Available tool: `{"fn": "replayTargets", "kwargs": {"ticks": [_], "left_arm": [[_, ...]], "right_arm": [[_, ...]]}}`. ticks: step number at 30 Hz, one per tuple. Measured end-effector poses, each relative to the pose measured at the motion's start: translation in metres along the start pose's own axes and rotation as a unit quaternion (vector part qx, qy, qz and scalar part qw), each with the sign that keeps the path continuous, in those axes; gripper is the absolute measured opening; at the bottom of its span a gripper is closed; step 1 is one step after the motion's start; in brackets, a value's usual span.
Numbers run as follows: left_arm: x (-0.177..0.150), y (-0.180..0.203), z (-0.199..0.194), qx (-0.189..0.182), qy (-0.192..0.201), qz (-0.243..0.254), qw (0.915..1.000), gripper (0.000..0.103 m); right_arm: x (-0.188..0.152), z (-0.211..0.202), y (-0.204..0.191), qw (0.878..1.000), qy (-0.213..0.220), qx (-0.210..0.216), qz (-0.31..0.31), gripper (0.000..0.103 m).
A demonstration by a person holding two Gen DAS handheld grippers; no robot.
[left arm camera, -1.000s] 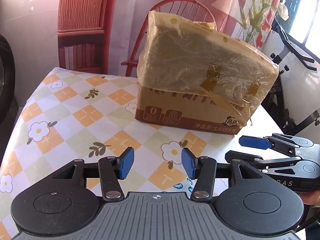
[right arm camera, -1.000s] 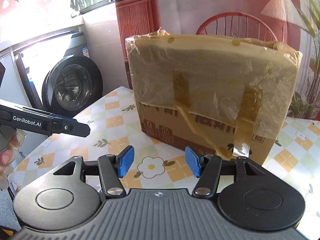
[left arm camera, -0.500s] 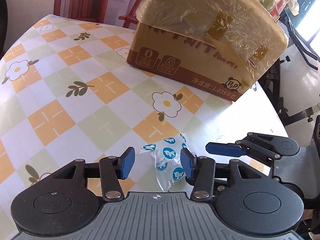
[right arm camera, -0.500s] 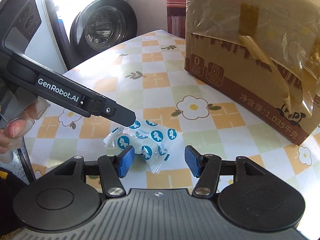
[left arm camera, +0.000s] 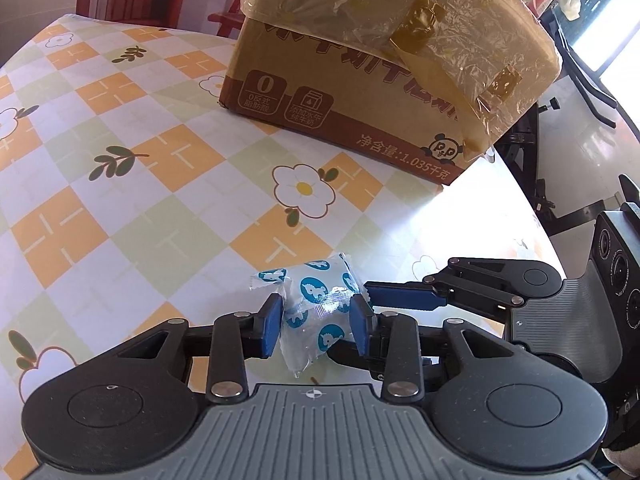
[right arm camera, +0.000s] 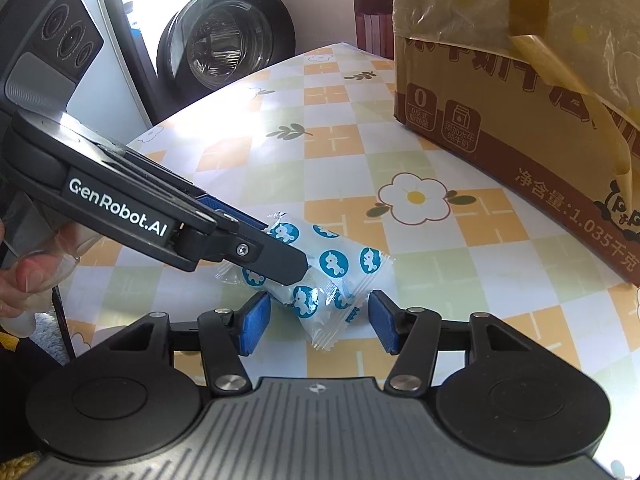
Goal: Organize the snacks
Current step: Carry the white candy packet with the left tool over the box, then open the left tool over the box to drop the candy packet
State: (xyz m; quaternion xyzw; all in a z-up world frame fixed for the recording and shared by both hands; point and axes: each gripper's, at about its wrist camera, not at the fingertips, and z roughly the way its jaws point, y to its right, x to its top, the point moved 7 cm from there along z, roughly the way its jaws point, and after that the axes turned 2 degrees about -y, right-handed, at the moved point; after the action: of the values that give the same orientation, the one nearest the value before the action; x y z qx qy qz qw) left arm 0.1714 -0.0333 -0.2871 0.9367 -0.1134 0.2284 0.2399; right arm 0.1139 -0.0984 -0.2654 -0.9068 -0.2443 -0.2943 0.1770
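Snack packet (left arm camera: 316, 312), white with blue unicorn roundels, is lying on the checked floral tablecloth (left arm camera: 120, 184) at lower centre of both wrist views, with two handheld grippers converging on it. The left gripper (left arm camera: 316, 326) is closing, its blue pads now touching the wrapper's sides; the right gripper (right arm camera: 316, 322) is also closing, its pads flanking the packet's near end without yet pressing. Two tools squeezing one slippery, crinkly wrapper are risking a clash of fingers, or the packet squirting out sideways or tearing between them. "GenRobot.AI" is showing in white on the left tool. The plastic-draped cardboard box (right arm camera: 520, 120), upper right, is carrying Chinese print, a large "0", "1.035" and a panda logo.
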Motion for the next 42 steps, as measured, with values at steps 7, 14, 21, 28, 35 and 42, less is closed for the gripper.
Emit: {"fn": "replayTargets", "kwargs": {"ticks": [7,14,21,28,35,42], "left_arm": [[0.018,0.022,-0.013,0.007,0.024,0.05,0.9984,0.034],[0.06,0.046,-0.046,-0.006,0.082,0.075,0.9938,0.034],[0.107,0.073,-0.085,-0.014,0.147,0.107,0.9831,0.034],[0.16,0.111,-0.12,-0.024,0.214,0.148,0.9653,0.034],[0.224,0.143,-0.11,-0.063,0.22,0.158,0.9605,0.034],[0.257,0.156,-0.045,-0.075,0.179,0.152,0.9692,0.034]], "right_arm": [[0.008,-0.012,0.001,1.0,0.023,0.002,0.008,0.032],[0.045,-0.053,0.013,0.997,0.081,-0.022,0.0,0.032],[0.094,-0.099,0.022,0.988,0.141,-0.06,-0.023,0.032],[0.147,-0.144,0.035,0.974,0.197,-0.105,-0.043,0.032],[0.189,-0.175,0.073,0.961,0.215,-0.166,-0.054,0.032],[0.189,-0.158,0.129,0.964,0.185,-0.191,-0.016,0.032]]}}
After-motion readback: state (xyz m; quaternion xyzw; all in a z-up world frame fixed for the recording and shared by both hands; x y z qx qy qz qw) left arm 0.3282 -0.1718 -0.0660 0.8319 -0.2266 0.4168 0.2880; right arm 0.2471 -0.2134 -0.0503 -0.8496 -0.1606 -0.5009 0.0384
